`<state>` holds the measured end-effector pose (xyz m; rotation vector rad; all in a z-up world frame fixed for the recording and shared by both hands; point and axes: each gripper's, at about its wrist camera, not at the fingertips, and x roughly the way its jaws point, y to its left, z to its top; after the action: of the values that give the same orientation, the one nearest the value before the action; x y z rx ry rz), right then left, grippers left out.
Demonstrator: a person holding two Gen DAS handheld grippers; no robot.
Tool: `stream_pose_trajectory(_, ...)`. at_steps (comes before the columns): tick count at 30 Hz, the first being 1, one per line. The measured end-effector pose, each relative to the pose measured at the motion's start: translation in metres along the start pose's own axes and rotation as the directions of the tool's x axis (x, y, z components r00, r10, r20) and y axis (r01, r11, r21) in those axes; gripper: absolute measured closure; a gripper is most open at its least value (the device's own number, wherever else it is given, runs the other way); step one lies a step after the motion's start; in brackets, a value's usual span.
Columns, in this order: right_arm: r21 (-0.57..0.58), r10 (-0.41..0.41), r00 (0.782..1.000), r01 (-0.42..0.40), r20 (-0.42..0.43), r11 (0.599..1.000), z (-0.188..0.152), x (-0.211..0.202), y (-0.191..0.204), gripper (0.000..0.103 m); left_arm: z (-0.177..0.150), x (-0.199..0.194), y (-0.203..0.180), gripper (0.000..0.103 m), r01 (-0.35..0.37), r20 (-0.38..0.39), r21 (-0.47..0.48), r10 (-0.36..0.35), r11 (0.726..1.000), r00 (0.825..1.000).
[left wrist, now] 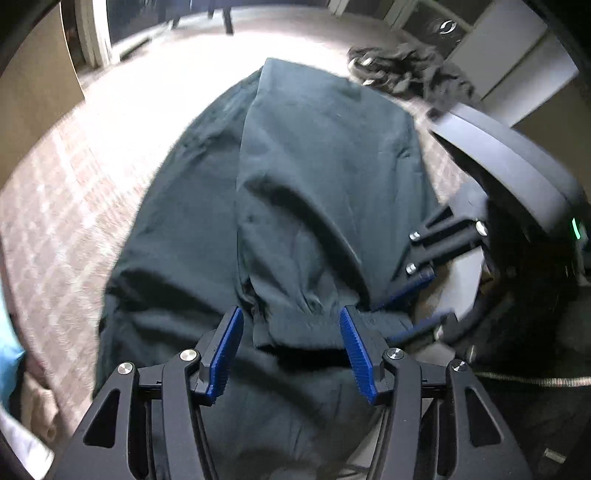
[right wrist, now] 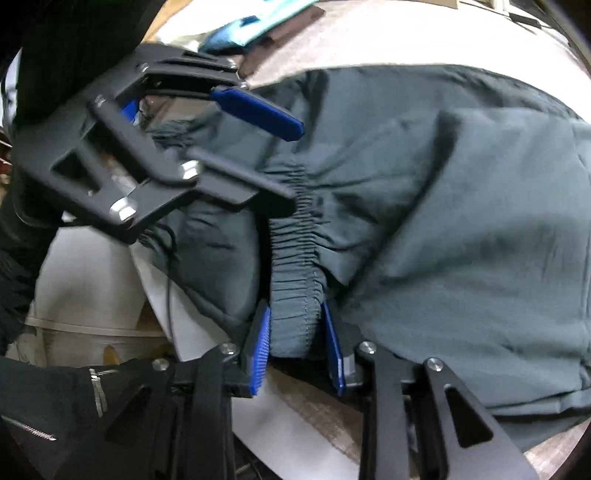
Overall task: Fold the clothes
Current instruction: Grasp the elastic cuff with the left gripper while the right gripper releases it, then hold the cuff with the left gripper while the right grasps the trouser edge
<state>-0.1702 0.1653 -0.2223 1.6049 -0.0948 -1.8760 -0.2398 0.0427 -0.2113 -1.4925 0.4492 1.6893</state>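
Dark green trousers (left wrist: 314, 166) lie spread along a patterned tabletop (left wrist: 74, 206), legs stretching away from me. Their gathered elastic waistband (left wrist: 295, 328) sits near my left gripper (left wrist: 291, 350), which is open: its blue pads stand wide apart, with a gap showing on the left side. In the right wrist view a bunched fold of the waistband (right wrist: 295, 280) lies between the blue pads of my right gripper (right wrist: 297, 350). Those pads stand close on both sides without visibly pinching it. Each gripper shows in the other's view: the right gripper (left wrist: 384, 321) at the trousers' right edge, the left gripper (right wrist: 291, 162) over the waistband.
A crumpled black garment (left wrist: 406, 74) lies at the far right of the table. A light blue item (right wrist: 258, 18) sits beyond the trousers. A white sheet (right wrist: 295, 435) lies under the waistband edge. A person's dark zipped sleeve (right wrist: 74, 406) is at lower left.
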Motion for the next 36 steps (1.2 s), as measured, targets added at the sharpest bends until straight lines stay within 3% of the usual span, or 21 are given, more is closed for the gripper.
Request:
stream_pose_trajectory(6,0.038,0.039,0.996,-0.042,0.084,0.998,-0.043,-0.044,-0.015,0.06,0.01,0.029,-0.002,0.049,-0.025,-0.112,-0.027,0.022,0.999,0.993)
stream_pose_trajectory(9,0.127,-0.033,0.985,0.011,0.167,0.992,-0.063,-0.075,-0.045,0.06,0.011,0.03,-0.004,0.049,-0.033,-0.118,-0.037,0.028,0.999,0.993)
stream_pose_trajectory(10,0.183,-0.075,0.976,0.038,0.203,0.982,-0.073,-0.089,-0.062,0.06,0.01,0.03,-0.006,0.05,-0.038,-0.116,-0.035,0.034,0.999,0.993)
stream_pose_trajectory(13,0.356,-0.199,0.939,0.091,0.281,0.93,-0.096,-0.126,-0.116,0.06,0.008,0.027,-0.011,0.069,-0.051,-0.11,-0.034,0.047,0.998,0.993)
stream_pose_trajectory(15,0.472,-0.276,0.911,0.107,0.305,0.875,-0.106,-0.147,-0.152,0.06,0.007,0.025,-0.019,0.083,-0.055,-0.106,-0.018,0.053,0.998,0.993)
stream_pose_trajectory(17,0.557,-0.381,0.877,0.167,0.293,0.813,-0.12,-0.166,-0.177,0.06,0.007,0.023,-0.029,0.085,-0.088,-0.107,0.01,0.088,0.996,0.99)
stream_pose_trajectory(21,0.545,-0.503,0.823,0.303,0.265,0.782,-0.121,-0.174,-0.201,0.06,0.012,0.013,-0.051,0.086,-0.117,-0.116,0.068,0.125,0.991,0.985)
stream_pose_trajectory(24,0.444,-0.571,0.793,0.442,0.212,0.78,-0.099,-0.147,-0.199,0.06,0.018,-0.003,-0.056,0.086,-0.102,-0.099,0.061,0.107,0.993,0.989)
stream_pose_trajectory(30,0.448,-0.526,0.827,0.401,0.198,0.799,-0.084,-0.13,-0.213,0.06,0.04,-0.027,-0.048,0.087,-0.066,-0.046,0.003,0.066,0.998,0.997)
stream_pose_trajectory(33,0.453,-0.536,0.819,0.407,0.203,0.793,-0.083,-0.131,-0.216,0.06,0.041,-0.034,-0.039,0.087,-0.075,-0.033,-0.02,0.074,0.997,0.997)
stream_pose_trajectory(36,0.459,-0.528,0.825,0.396,0.202,0.795,-0.086,-0.137,-0.22,0.06,0.04,-0.037,-0.022,0.087,-0.063,-0.007,-0.057,0.062,0.996,0.998)
